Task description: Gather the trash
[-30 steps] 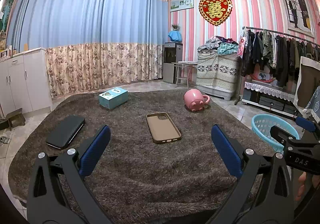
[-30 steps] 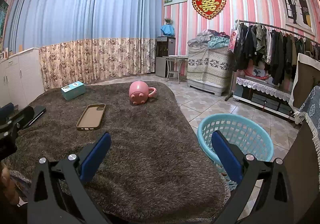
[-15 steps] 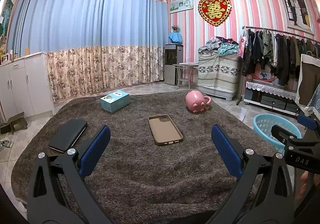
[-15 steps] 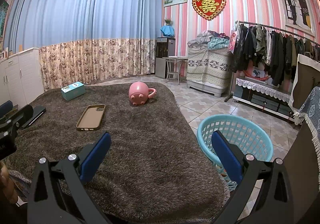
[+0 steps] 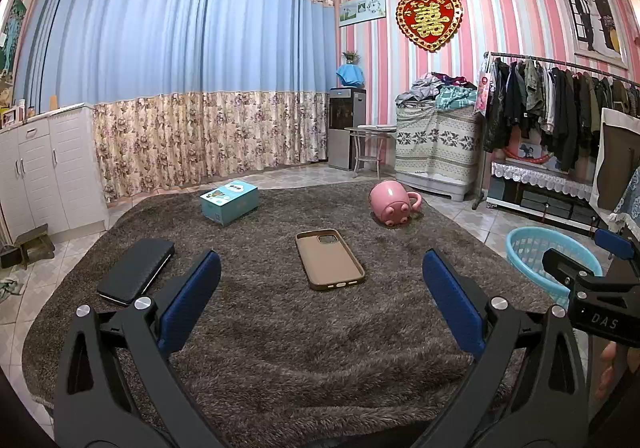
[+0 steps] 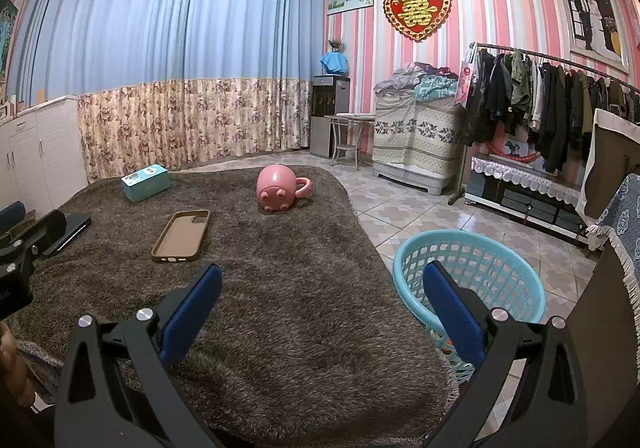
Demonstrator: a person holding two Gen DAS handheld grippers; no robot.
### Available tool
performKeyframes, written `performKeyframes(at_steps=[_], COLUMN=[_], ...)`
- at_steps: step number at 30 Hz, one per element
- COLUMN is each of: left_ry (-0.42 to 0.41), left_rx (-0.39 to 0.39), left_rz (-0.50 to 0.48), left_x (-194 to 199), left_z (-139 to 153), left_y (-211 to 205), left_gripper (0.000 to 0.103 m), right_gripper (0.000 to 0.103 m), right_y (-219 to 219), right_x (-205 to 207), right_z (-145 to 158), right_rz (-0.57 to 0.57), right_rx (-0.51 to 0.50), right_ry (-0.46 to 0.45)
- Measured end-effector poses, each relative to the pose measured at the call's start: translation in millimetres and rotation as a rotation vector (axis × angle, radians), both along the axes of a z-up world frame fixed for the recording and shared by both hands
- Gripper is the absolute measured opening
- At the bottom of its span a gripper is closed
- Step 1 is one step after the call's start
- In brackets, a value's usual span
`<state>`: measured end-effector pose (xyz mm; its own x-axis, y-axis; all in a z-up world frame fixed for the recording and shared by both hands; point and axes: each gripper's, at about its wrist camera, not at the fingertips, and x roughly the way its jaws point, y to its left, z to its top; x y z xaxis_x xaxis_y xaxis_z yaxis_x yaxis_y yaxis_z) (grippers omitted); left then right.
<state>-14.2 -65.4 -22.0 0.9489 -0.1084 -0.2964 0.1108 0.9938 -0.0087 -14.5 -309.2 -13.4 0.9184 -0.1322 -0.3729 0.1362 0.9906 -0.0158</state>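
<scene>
Left wrist view: my left gripper [image 5: 320,300] hangs over the brown rug [image 5: 280,348] with its jaws wide apart and nothing between them. 4 things lie on the rug. The phone case [image 5: 329,259] is straight ahead, open side up. I judge it light and bendy, so I would pinch 1 long edge, since its flat back sinks into the pile. The black wallet-like slab [image 5: 136,271] lies to the left, flat and probably stiff. The teal box [image 5: 229,201] sits farther back, likely light card, easy to crush, best taken across its narrow sides. The pink mug [image 5: 391,203] lies tipped over at the far right. It looks hard, smooth and heavier, so I would grip the handle or rim. My right gripper [image 5: 592,280] shows at the right edge.

Right wrist view: my right gripper [image 6: 322,300] is spread open and empty, hanging over the rug's edge. The blue basket [image 6: 472,244] stands on the tile floor just beside the rug. I can see nothing in it, though 1 finger hides part of it.
</scene>
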Motion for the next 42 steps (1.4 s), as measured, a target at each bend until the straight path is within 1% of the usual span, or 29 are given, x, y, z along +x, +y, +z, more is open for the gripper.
performKeyframes(at_steps=[24, 42], left_ry=[0.003, 0.013], left_rx=[-0.001, -0.005], left_rz=[-0.008, -0.006], left_x=[0.6, 4.3], left_z=[2.1, -1.6], left_y=[2.4, 5.8], left_gripper=[0.098, 0.098], right_gripper=[0.099, 0.099], right_y=[0.8, 1.0], right_x=[0.2, 0.1], right_z=[-1.9, -2.6], right_rz=[0.000, 0.000], right_rx=[-0.001, -0.003], right_ry=[-0.001, -0.002])
